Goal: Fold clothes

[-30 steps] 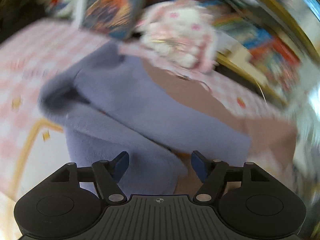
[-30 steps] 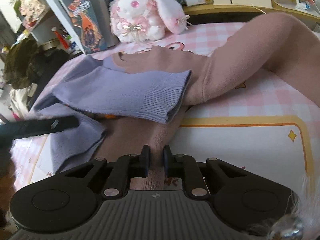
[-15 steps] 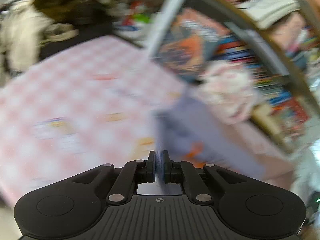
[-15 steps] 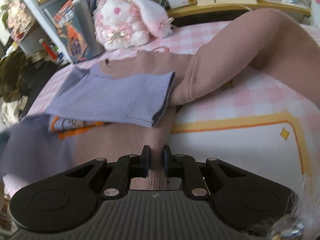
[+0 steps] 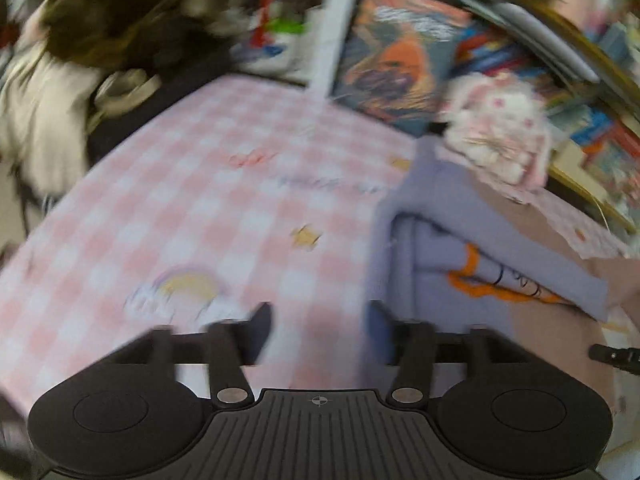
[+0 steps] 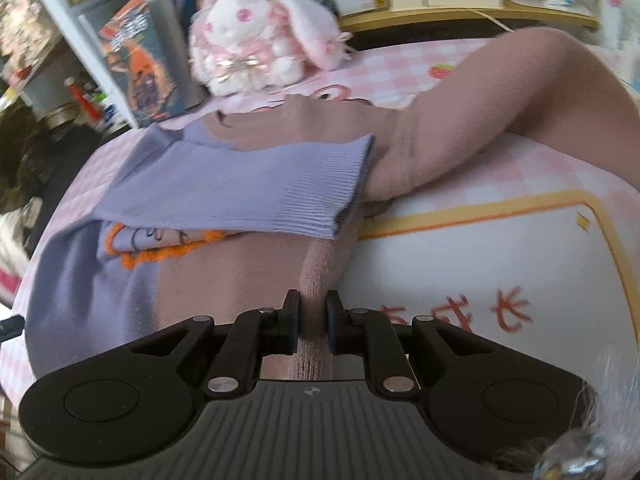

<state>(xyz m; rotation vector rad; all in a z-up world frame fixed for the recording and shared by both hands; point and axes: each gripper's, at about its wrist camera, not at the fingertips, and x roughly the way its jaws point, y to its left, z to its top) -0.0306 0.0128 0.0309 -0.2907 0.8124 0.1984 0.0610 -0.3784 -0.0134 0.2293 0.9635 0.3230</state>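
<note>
Left tool (image 5: pixel 318 322): jaws opening, nothing between them, poised over bare pink-checked desk (image 5: pixel 200 200) just left of the sweater (image 5: pixel 460 240). The lilac-and-tan sweater lies mid-desk, its lilac sleeve (image 6: pixel 248 184) already folded across the body; the tan sleeve (image 6: pixel 480 120) is still spread out to the right. Right tool (image 6: pixel 313 318): jaws nearly closed, pinching a ridge of the tan hem. Judged step: mid-fold, left side released. The next move probably calls for a fresh left grasp at the hem. Open room lies left; a plush rabbit (image 6: pixel 256 36) and shelves crowd the far edge.
</note>
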